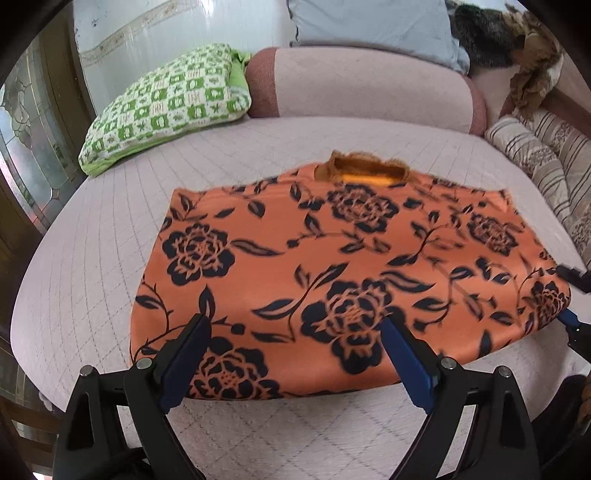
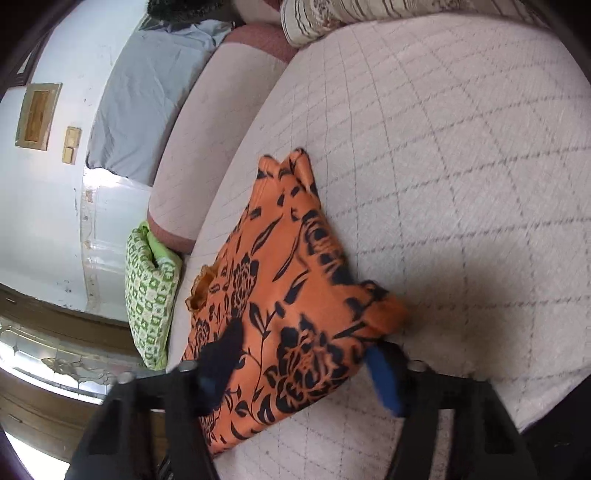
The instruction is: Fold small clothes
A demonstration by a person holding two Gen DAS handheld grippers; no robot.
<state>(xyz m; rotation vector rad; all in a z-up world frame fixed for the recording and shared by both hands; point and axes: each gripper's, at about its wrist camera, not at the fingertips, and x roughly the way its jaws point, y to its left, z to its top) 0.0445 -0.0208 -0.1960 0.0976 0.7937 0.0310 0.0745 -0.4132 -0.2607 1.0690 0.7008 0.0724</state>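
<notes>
An orange garment with black flowers [image 1: 332, 266] lies folded on the pale quilted bed, neckline at the far edge. My left gripper [image 1: 295, 325] is open, its blue-padded fingers spread just above the garment's near edge, holding nothing. My right gripper [image 2: 306, 347] is open, rolled sideways, with its jaws either side of the garment's [image 2: 280, 295] right near corner; one finger lies over the cloth, the other under its raised edge. It also shows at the right of the left wrist view [image 1: 570, 295]. I cannot tell if the pads touch the cloth.
A green checked pillow [image 1: 162, 107] lies at the far left. A pink bolster [image 1: 369, 88] runs along the back, with a grey pillow [image 1: 373, 26] behind it. Striped cushions [image 1: 543, 158] line the right side. The quilted bed cover [image 2: 461, 184] stretches around the garment.
</notes>
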